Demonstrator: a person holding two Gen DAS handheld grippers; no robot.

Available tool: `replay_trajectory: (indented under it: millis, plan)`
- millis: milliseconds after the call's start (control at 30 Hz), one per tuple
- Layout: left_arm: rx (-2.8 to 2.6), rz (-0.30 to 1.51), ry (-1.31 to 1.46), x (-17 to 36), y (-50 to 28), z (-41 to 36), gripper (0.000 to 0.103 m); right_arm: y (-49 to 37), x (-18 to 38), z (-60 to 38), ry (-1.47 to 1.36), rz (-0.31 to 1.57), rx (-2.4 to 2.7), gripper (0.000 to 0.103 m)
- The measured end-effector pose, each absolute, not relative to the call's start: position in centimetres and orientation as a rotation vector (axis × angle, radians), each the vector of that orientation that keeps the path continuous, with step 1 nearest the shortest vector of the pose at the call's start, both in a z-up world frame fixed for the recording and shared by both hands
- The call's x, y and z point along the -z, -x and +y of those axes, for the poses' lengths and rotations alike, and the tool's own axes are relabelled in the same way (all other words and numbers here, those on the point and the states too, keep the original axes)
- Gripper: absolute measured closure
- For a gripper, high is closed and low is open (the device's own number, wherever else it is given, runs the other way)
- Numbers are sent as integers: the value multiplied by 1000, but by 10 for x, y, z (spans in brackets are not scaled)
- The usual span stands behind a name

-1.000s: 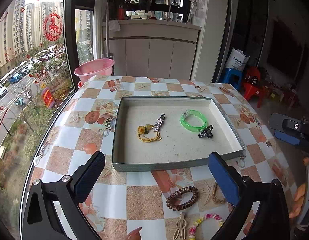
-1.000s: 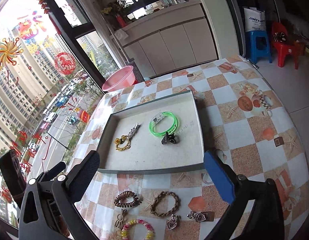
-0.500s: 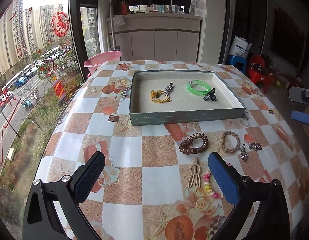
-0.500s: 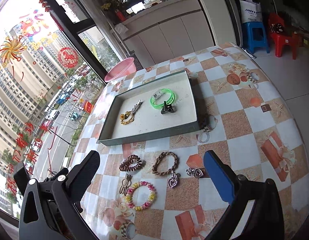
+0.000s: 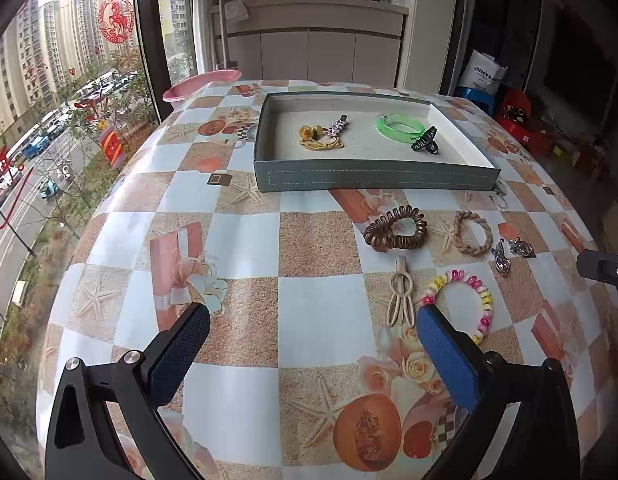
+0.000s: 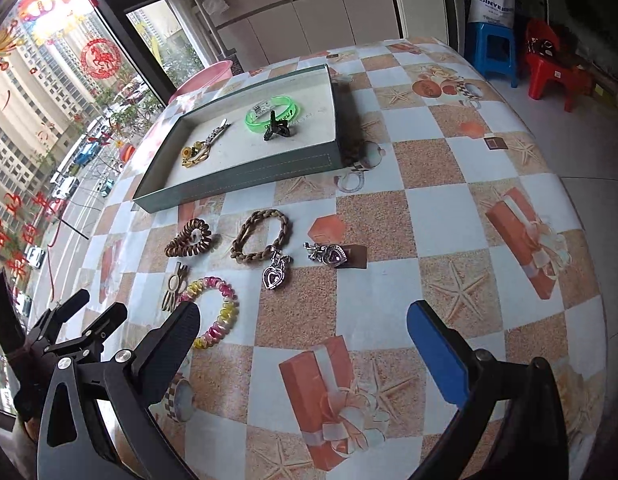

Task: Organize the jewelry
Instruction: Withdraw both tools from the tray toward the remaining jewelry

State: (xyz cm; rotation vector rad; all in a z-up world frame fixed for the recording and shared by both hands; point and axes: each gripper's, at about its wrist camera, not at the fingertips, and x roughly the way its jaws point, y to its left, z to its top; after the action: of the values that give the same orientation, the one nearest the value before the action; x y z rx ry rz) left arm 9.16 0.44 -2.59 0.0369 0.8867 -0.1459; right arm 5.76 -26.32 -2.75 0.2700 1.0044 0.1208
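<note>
A grey tray [image 5: 373, 180] [image 6: 245, 178] stands at the table's far side. In it lie a green bangle [image 5: 400, 127] [image 6: 274, 113], a black claw clip [image 5: 425, 142], a yellow hair tie [image 5: 319, 140] and a star clip [image 5: 337, 126]. On the table in front lie a brown spiral tie [image 5: 395, 229] [image 6: 188, 238], a braided bracelet [image 5: 472, 233] [image 6: 261, 241], a beige clip [image 5: 400, 297], a pastel spiral tie [image 5: 461, 300] [image 6: 215, 310] and two heart pendants [image 6: 275, 274] [image 6: 329, 255]. My left gripper [image 5: 313, 350] and right gripper [image 6: 303, 340] are open and empty, near the front edge.
The round table [image 5: 245, 248] has a checked patterned cloth. A pink basin [image 5: 201, 84] sits beyond its far left edge by the window. A blue stool [image 6: 491, 54] and a red chair [image 6: 557, 76] stand on the floor to the right.
Both grippers have pulled back from the tray toward the table's front edge. The loose jewelry in front of the tray has come fully into view. Nothing was picked up.
</note>
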Motion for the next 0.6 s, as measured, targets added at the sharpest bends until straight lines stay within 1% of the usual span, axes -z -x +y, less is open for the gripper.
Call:
replay_trajectory:
  millis: [367,567,600]
  plan:
    - [186,941,-17,38,-117,-8,0,-64,53,-273,-193,1057,-52,0]
    - [217,944,16,35,-133,-14,0,-72,57,-269,-130,1043,-37,1]
    - [223,942,17,34,-136,-16,0,-74,58,-268,-121,1038,-38,2]
